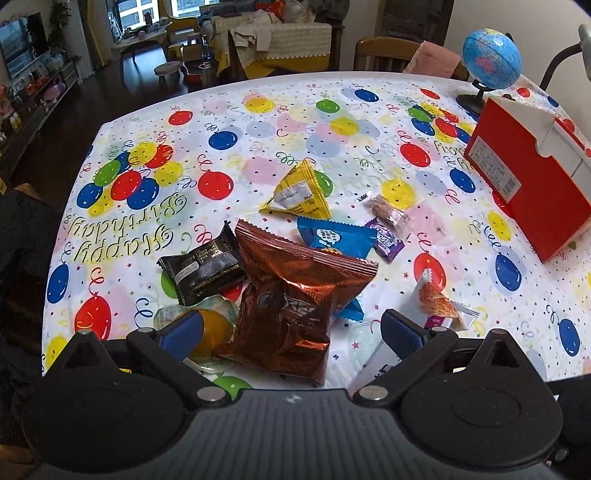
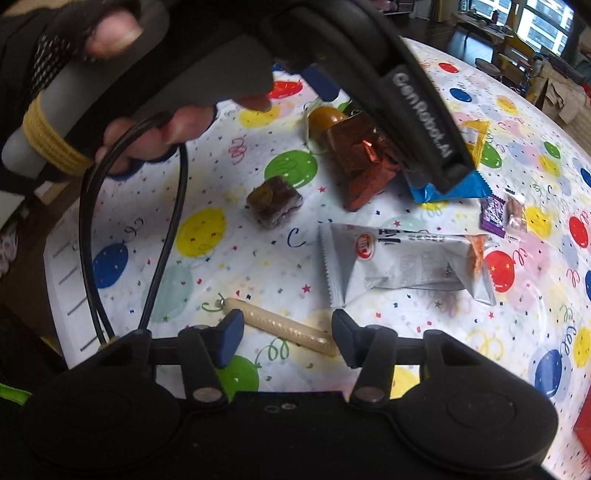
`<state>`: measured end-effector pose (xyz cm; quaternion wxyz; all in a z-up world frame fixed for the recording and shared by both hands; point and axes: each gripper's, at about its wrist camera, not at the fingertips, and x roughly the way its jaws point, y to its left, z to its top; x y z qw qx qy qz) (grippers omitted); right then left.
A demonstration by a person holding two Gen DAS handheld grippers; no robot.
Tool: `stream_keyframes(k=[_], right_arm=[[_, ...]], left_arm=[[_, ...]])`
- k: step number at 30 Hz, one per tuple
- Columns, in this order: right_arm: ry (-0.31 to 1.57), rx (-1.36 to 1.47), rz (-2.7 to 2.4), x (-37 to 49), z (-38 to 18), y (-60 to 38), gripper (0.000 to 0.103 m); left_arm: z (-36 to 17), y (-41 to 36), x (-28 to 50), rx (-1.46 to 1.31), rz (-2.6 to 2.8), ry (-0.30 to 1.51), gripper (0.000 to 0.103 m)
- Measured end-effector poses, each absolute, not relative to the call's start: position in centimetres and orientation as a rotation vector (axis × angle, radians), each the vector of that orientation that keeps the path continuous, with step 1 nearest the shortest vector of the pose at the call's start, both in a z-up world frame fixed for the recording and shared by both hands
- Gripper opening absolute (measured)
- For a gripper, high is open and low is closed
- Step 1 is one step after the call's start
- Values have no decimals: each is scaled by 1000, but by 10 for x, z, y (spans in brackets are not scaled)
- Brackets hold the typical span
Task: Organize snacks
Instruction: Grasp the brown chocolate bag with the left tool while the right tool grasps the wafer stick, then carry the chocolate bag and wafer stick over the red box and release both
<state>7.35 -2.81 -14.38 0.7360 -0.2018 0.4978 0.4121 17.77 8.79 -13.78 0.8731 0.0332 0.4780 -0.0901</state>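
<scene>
My left gripper (image 1: 291,332) stands open over the snack pile, its blue pads apart on either side of a brown foil bag (image 1: 291,306) without touching it. An orange jelly cup (image 1: 212,332) lies beside the left pad, and a white packet (image 1: 436,302) by the right one. In the right wrist view my right gripper (image 2: 287,338) is half open, low over the table. A pale sausage stick (image 2: 284,328) lies lengthwise between its fingertips. I cannot tell whether the pads touch its ends. Beyond it lie the white packet (image 2: 402,264) and a clear-wrapped brown cake (image 2: 275,203).
A black packet (image 1: 203,269), yellow triangular packet (image 1: 301,192), blue packet (image 1: 332,236) and small purple candy (image 1: 386,242) lie on the balloon tablecloth (image 1: 258,155). A red box (image 1: 528,184) and globe (image 1: 491,59) stand at the far right. A gloved hand (image 2: 110,33) and cable (image 2: 166,236) hang above.
</scene>
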Motion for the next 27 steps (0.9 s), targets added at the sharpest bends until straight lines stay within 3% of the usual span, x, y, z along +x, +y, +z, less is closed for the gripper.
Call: stream_keyframes(k=[2, 6, 11, 13, 15, 17, 21, 27], right_arm=[[1109, -476, 914, 68, -147, -25, 44], [1090, -537, 927, 54, -149, -19, 41], [1071, -549, 932, 48, -148, -17, 17], [1066, -542, 923, 48, -148, -18, 14], [1065, -531, 914, 50, -149, -19, 12], [1067, -519, 900, 52, -150, -21, 11], [1077, -479, 867, 55, -149, -31, 11], [1071, -377, 806, 62, -140, -56, 10]], left_arm=[[-139, 91, 181, 54, -192, 1001, 103], [-141, 96, 186, 34, -197, 1006, 103], [-144, 97, 191, 6, -193, 1010, 101], [-145, 95, 190, 18, -192, 1007, 91], [-147, 92, 190, 31, -189, 1016, 71], [-147, 92, 189, 30, -177, 1020, 60], [-145, 95, 184, 29, -163, 1013, 51], [-136, 103, 178, -6, -123, 1013, 50]])
